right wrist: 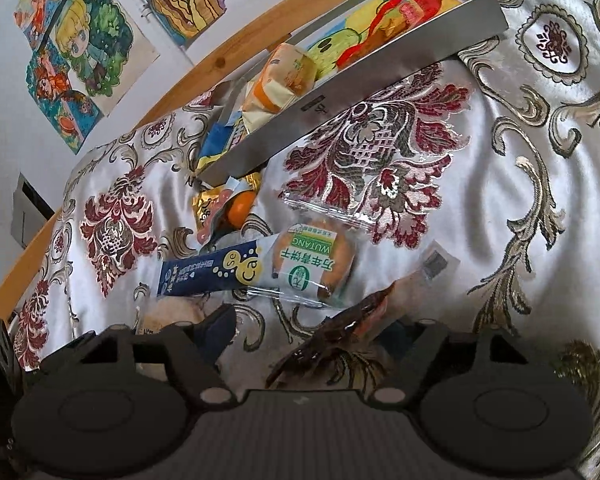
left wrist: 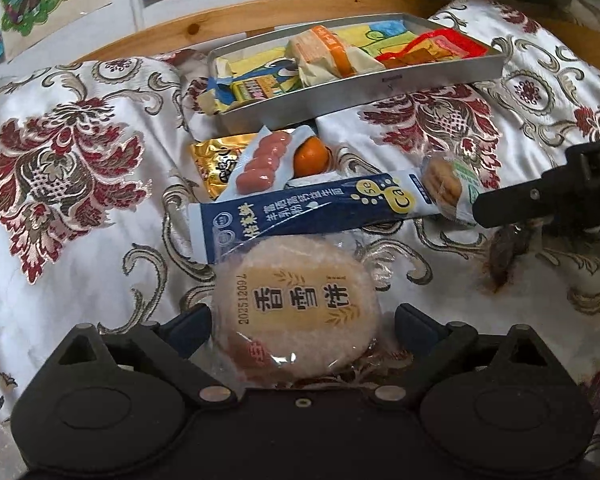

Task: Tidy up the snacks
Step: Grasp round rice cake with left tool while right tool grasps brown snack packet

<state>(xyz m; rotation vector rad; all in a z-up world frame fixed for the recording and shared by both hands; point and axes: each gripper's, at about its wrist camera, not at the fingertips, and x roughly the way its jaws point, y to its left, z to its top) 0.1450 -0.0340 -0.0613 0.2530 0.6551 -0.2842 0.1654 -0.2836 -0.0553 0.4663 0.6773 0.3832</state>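
I am looking along my left gripper at the bottom centre of its frame; its 2 fingers are standing wide on either side of the round rice cracker pack, and I cannot tell whether the pads are touching the wrapper. Just above it, a long dark blue sachet is lying across the middle of the frame, its lower edge overlapping the cracker pack. Above that, a pink sausage pack is leaning over a gold packet, with an orange fruit just beside it. At the right end of the sachet, a wrapped biscuit is lying near the other tool, which is entering from the right edge.

The grey tray is sitting in the upper centre on the patterned cloth, holding several wrapped snacks.

In the right wrist view, my right gripper at the bottom centre is open wide, and a dark reddish-brown packet is lying between its fingers, closer to the right one. I cannot tell whether either finger is touching it. The tray is running diagonally toward the upper right.
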